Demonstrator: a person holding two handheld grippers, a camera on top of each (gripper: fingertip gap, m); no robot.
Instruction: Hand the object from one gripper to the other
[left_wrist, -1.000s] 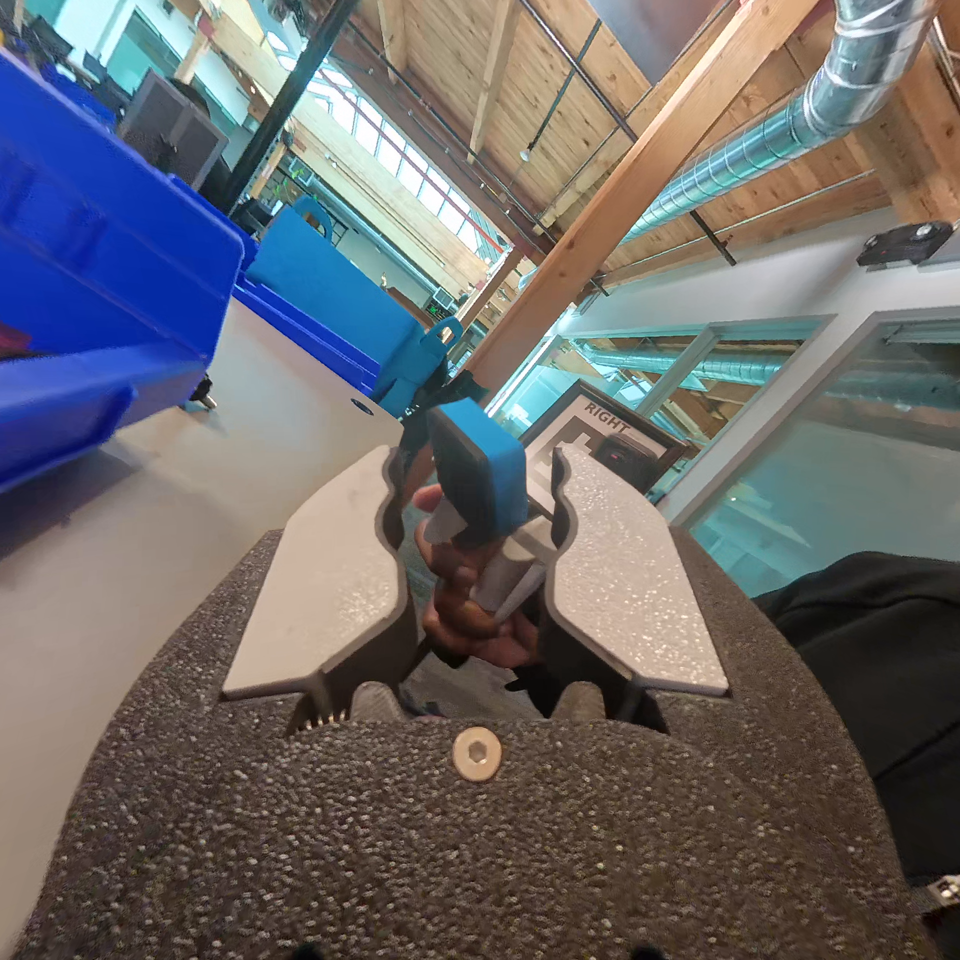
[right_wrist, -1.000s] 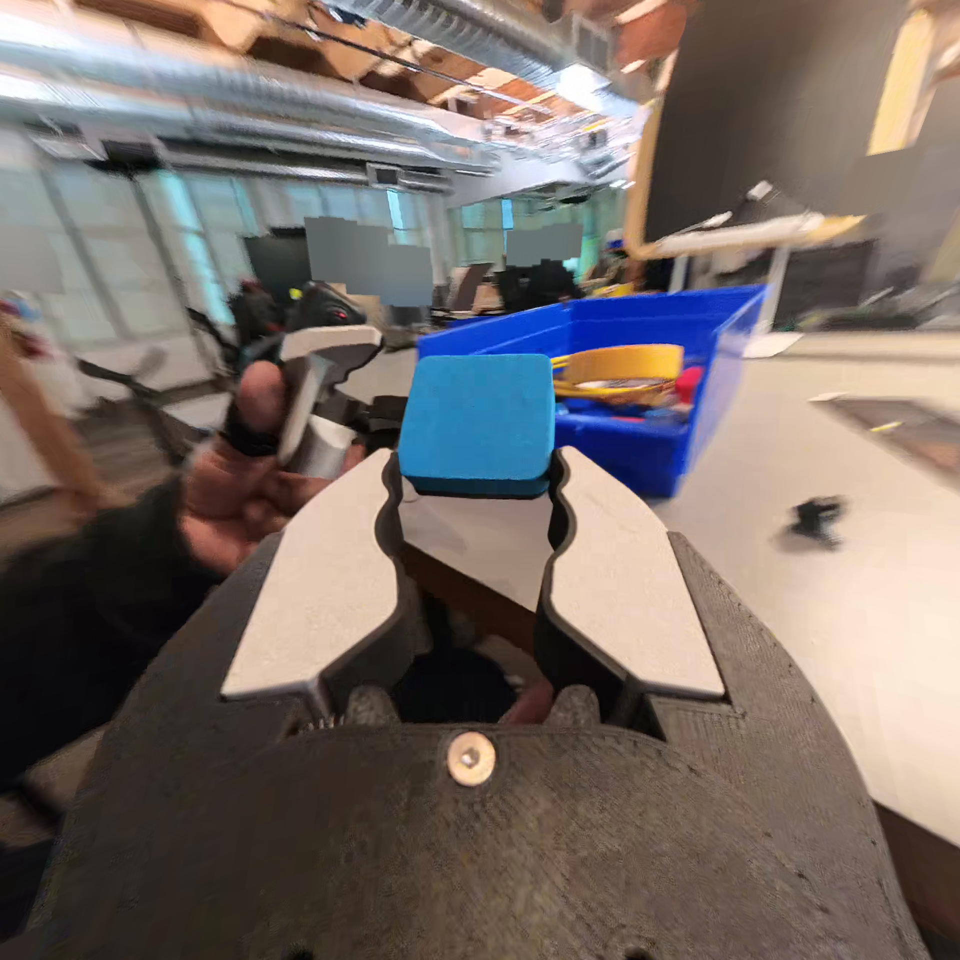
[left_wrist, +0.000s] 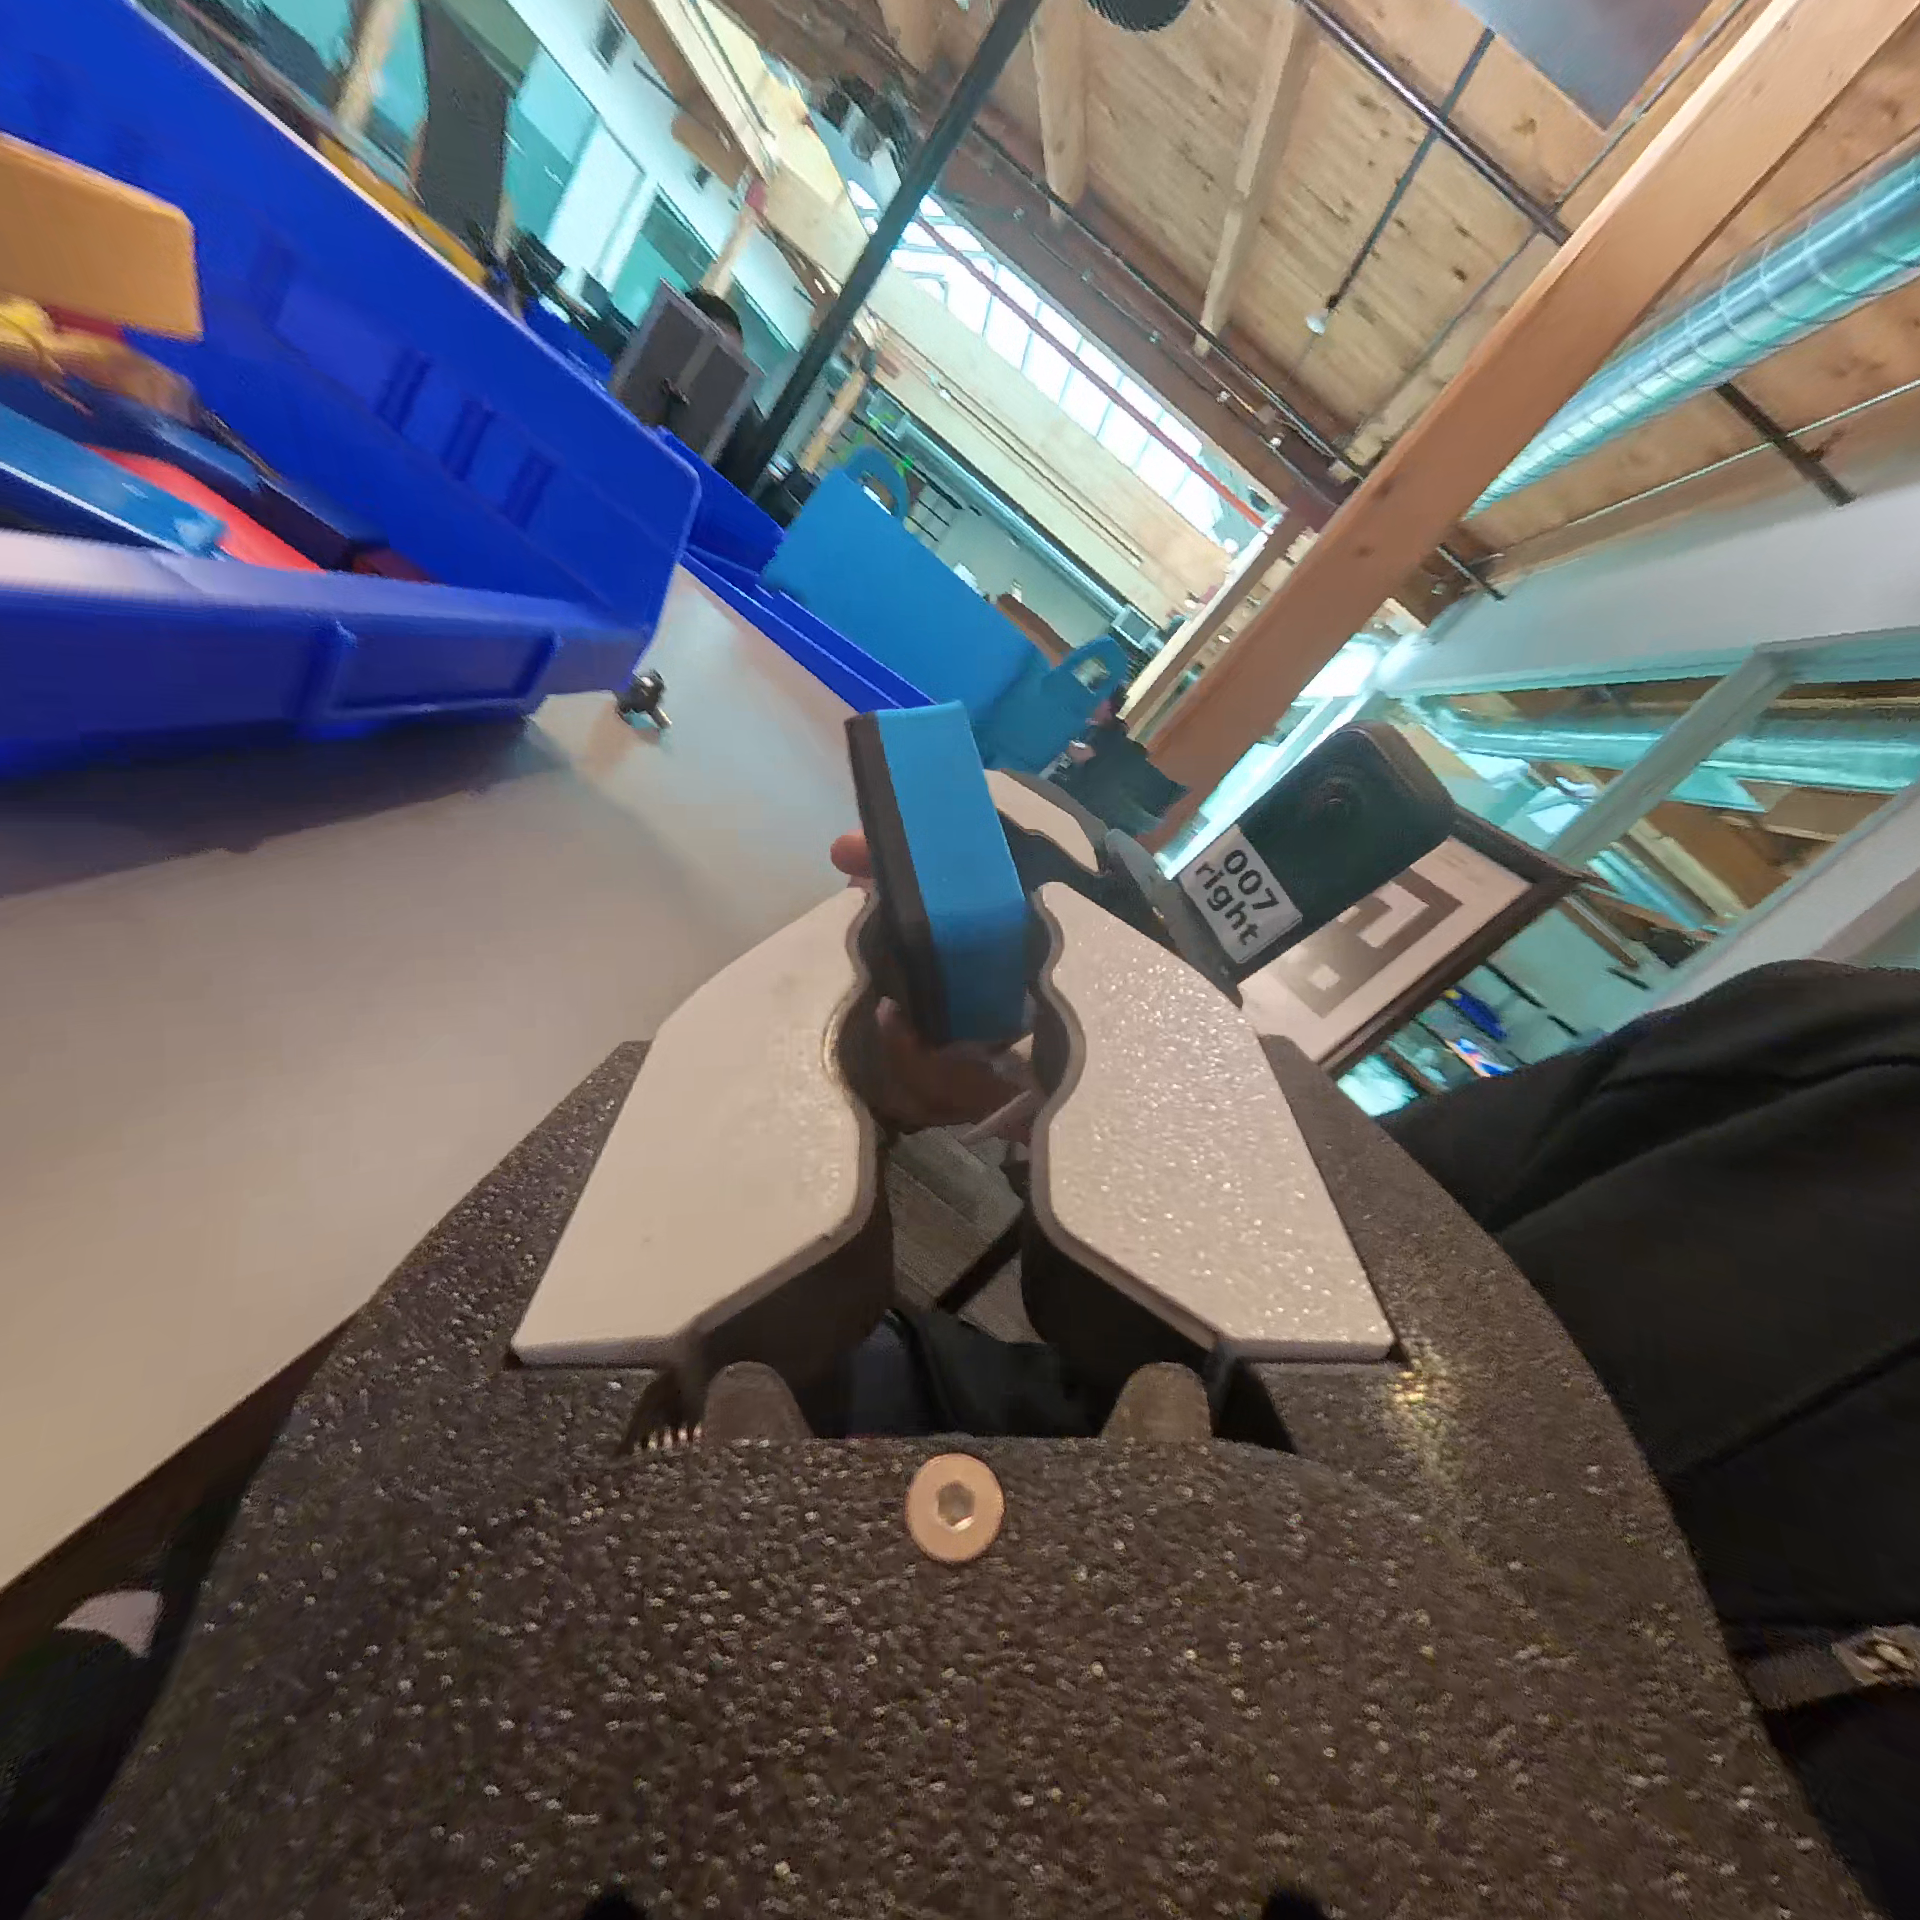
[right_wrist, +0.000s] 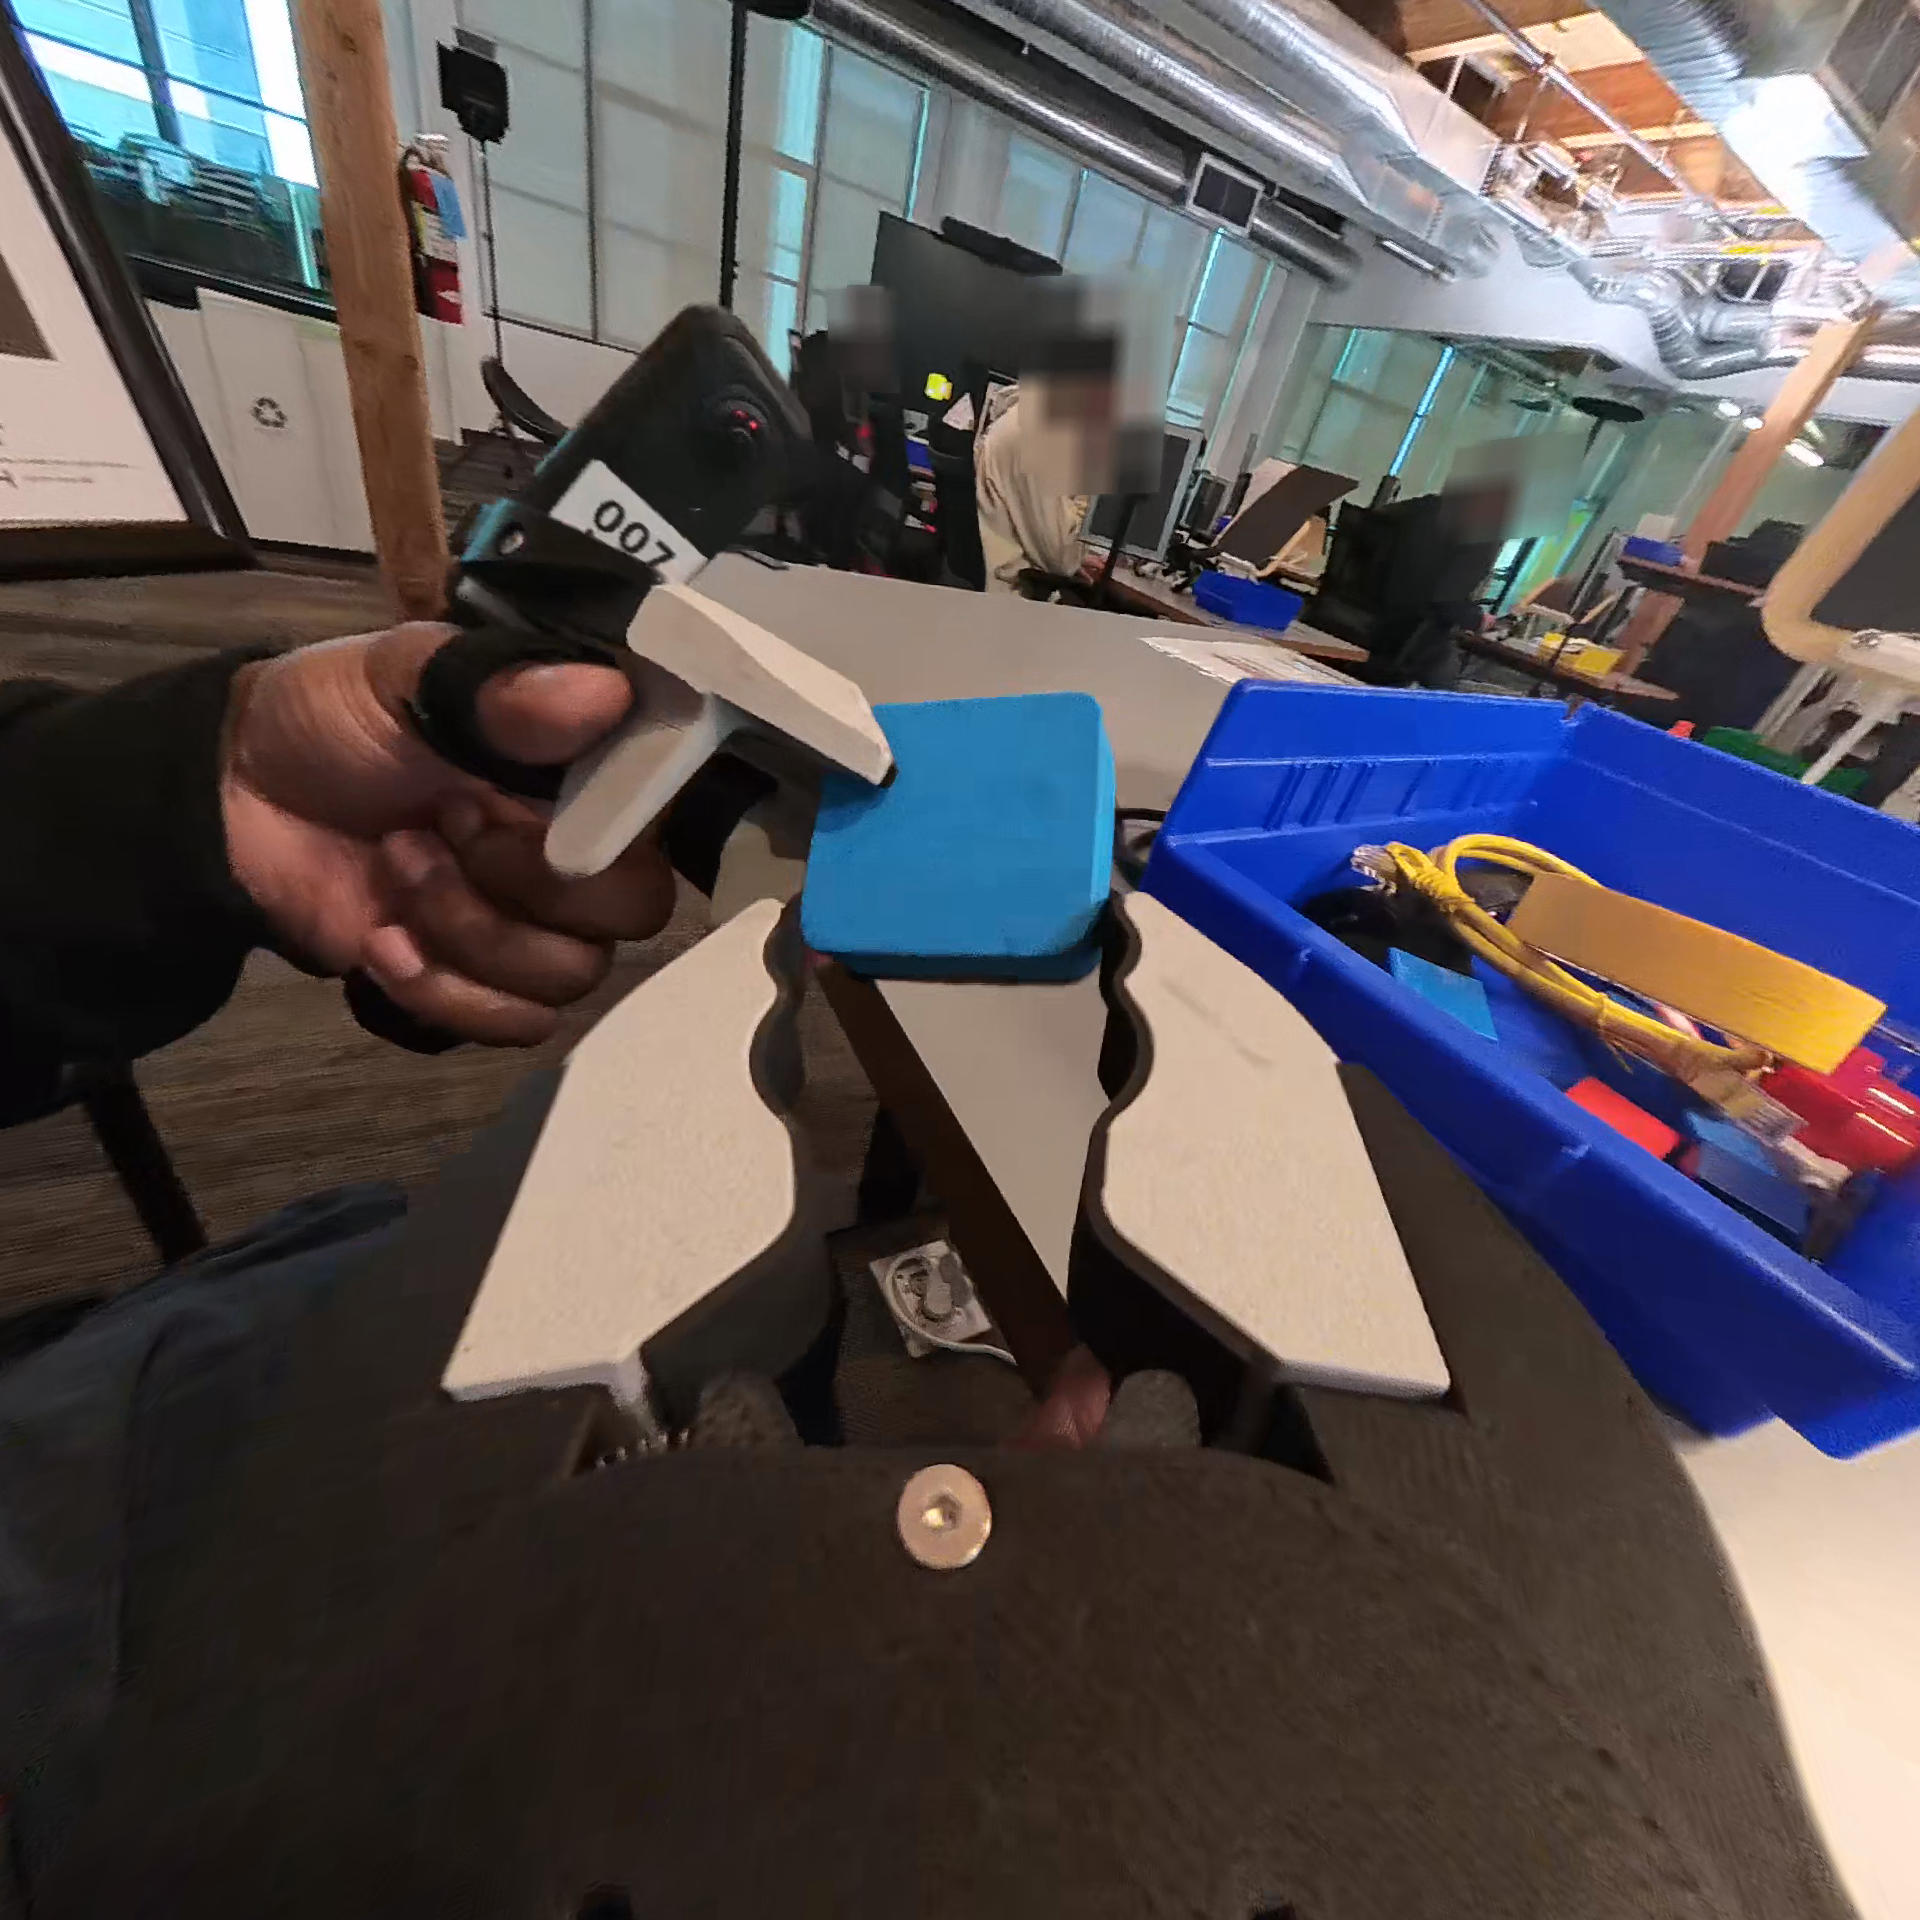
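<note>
A blue foam block with a black underside (right_wrist: 956, 821) is held in the air off the table's edge. My right gripper (right_wrist: 951, 935) is shut on its near edge, a fingertip on each side. My left gripper comes in from the left in a person's hand, and its upper finger (right_wrist: 769, 696) lies on the block's top corner. In the left wrist view the block (left_wrist: 956, 862) stands edge-on, and my left gripper (left_wrist: 951, 925) is shut across its thickness. A grey finger of the right gripper (left_wrist: 1044, 821) shows behind it.
A blue bin (right_wrist: 1558, 748) on the grey table (right_wrist: 935, 644) holds a yellow cable, a wooden strip and red and blue blocks. It is at upper left in the left wrist view (left_wrist: 312, 665). A small black part (left_wrist: 644, 698) lies beside it. People sit at desks far behind. Less than 4 cm separates the two grippers' tips.
My left gripper was open around the block and has closed on it. The right gripper has kept its hold. Both cameras have swung, so the bin now shows more fully.
</note>
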